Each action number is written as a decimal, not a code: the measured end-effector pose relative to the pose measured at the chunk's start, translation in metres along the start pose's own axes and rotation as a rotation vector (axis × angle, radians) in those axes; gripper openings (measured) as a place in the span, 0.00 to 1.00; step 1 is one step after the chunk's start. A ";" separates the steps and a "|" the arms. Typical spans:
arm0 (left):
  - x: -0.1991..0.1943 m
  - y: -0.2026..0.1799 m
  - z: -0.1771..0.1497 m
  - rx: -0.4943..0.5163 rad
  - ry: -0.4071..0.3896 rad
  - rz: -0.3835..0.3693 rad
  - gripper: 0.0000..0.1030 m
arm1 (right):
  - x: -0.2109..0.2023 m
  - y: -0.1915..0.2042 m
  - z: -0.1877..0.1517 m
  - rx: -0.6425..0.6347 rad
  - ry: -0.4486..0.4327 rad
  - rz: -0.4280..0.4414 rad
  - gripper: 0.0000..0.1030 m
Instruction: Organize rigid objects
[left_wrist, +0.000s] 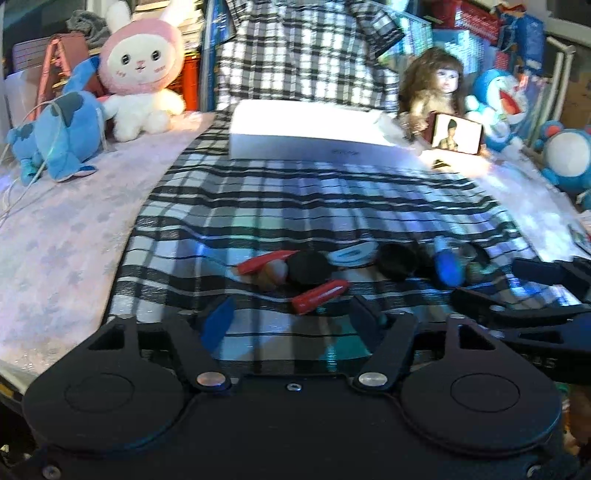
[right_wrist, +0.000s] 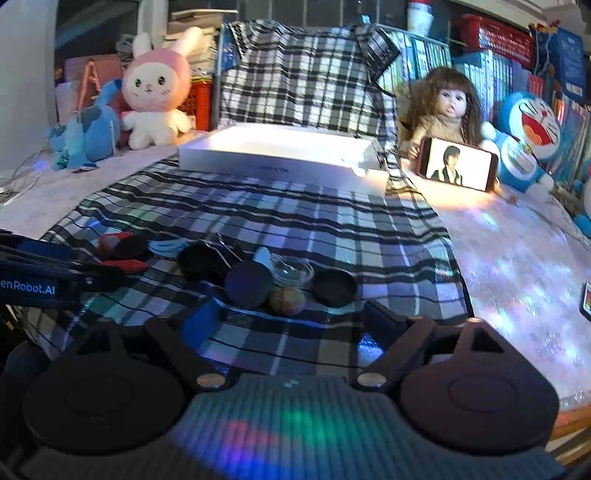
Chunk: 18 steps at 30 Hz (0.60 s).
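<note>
Hovering half open and empty, the left gripper (left_wrist: 291, 317) has a red stick (left_wrist: 320, 296) just ahead, long axis slanting across. Right gripper (right_wrist: 291, 325), wider open, empty, faces a ball (right_wrist: 287, 300); white box (right_wrist: 280, 151) lies beyond.

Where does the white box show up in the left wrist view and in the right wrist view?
Left wrist view: the white box lies at the far end of the plaid cloth, upper centre, left of the doll.
Right wrist view: the white box sits upper centre, slightly left, at the cloth's far end.
Shared landmark: the phone propped by the doll, right of the box.
</note>
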<state>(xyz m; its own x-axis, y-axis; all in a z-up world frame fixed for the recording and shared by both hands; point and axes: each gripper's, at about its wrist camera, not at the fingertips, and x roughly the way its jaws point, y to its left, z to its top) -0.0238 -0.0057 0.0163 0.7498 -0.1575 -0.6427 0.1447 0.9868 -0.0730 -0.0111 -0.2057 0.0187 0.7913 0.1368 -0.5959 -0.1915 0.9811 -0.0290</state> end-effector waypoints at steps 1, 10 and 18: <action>-0.002 -0.002 0.000 0.002 -0.005 -0.012 0.57 | -0.001 0.001 0.001 -0.001 -0.006 0.005 0.83; 0.000 -0.011 -0.002 0.006 -0.005 -0.075 0.29 | 0.001 -0.004 0.003 0.042 0.004 0.008 0.53; 0.004 -0.006 -0.004 0.019 -0.001 -0.048 0.22 | 0.001 -0.011 0.001 0.067 0.018 0.012 0.35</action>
<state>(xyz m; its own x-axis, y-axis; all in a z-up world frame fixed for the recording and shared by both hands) -0.0245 -0.0122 0.0112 0.7419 -0.2050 -0.6383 0.1931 0.9771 -0.0894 -0.0073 -0.2166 0.0193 0.7787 0.1469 -0.6100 -0.1615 0.9864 0.0314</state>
